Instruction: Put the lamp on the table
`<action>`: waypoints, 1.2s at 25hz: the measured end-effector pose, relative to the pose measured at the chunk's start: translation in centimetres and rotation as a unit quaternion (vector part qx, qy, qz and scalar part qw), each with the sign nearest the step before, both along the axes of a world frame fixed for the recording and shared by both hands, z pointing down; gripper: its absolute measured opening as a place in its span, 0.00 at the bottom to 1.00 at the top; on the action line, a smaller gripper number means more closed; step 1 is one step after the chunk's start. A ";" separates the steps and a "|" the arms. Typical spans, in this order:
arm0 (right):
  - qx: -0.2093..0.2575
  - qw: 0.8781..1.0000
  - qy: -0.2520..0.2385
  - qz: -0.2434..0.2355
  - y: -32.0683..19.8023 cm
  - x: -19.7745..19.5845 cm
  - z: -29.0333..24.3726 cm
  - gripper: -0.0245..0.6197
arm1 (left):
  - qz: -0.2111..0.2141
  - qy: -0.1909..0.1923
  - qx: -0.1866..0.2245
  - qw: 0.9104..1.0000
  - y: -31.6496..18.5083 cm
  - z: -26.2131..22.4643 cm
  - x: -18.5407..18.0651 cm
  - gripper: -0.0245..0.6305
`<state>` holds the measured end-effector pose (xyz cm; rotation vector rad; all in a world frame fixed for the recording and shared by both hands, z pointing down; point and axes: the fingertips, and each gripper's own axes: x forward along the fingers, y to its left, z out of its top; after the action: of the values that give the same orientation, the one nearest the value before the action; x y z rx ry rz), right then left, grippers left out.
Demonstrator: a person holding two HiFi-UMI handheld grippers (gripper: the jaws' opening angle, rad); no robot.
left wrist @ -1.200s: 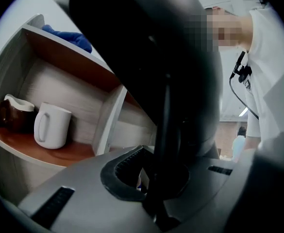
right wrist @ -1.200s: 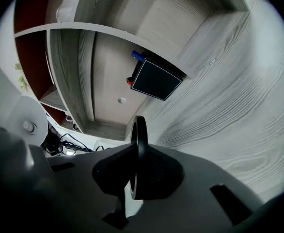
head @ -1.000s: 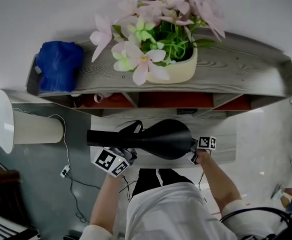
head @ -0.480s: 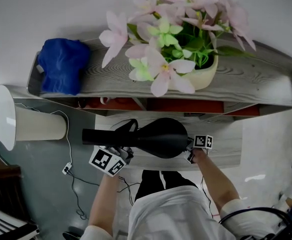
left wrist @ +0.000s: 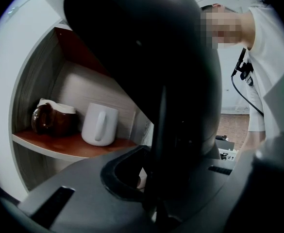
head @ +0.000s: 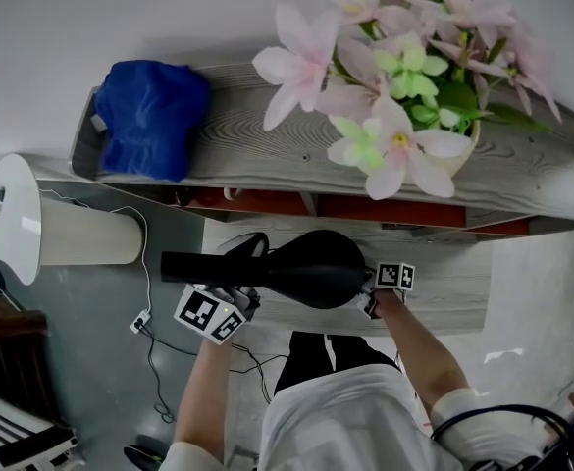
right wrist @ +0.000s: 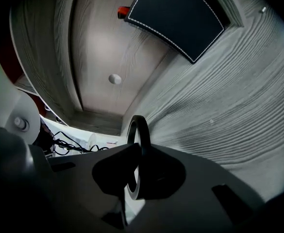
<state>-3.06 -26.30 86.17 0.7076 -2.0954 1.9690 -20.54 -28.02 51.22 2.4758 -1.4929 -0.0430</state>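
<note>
Left gripper (head: 235, 297) and right gripper (head: 375, 300) are both clamped on the lamp (head: 311, 268), which is probably best lowered level, well inside the worktop (head: 448, 285) front edge.

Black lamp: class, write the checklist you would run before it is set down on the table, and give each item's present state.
1. Left hand-held gripper shut on the black lamp: ok, its jaws clamp the dark stem.
2. Right hand-held gripper gripping too: ok, its jaws pinch a thin black ring of the lamp.
3. Lamp upright: not ok, in the head view it lies sideways, stem to the left.
4. Landing spot on the grey wood-grain table free: cannot tell, the lamp hides it.
5. Black cord free of snags: cannot tell, it loops beside the left hand-held gripper.
</note>
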 end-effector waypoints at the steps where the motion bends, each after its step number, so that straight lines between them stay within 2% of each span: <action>1: -0.001 1.000 -0.001 -0.002 0.1 -0.5 0.0 0.07 | -0.002 -0.002 -0.001 1.000 0.1 0.1 -0.5 0.05; 8: 0.000 1.000 0.001 0.003 0.2 -3.1 0.5 0.07 | -0.012 -0.002 -0.010 1.000 0.1 0.6 -3.6 0.05; 11: 0.002 1.000 0.003 0.000 0.1 -3.4 0.7 0.07 | -0.008 0.010 -0.011 1.000 0.0 0.6 -3.7 0.05; 15: -0.005 1.000 0.003 0.001 0.6 -3.4 1.0 0.07 | -0.011 0.048 -0.013 0.999 0.1 0.6 -3.5 0.05; 20: -0.003 1.000 0.013 0.003 0.9 -3.1 1.5 0.08 | -0.008 0.047 -0.012 0.999 0.4 0.4 -2.8 0.05; 24: 0.002 1.000 0.024 -0.002 0.7 -3.2 1.5 0.08 | -0.023 0.050 -0.009 0.998 0.6 0.5 -3.1 0.05; 30: 0.009 0.999 0.030 0.003 0.4 -3.3 0.9 0.20 | -0.033 0.054 -0.007 0.998 0.9 0.5 -3.6 0.05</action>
<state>-6.41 -25.88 87.07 0.7674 -2.0811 1.9092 -24.14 -27.09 51.73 2.3712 -1.5248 -0.1739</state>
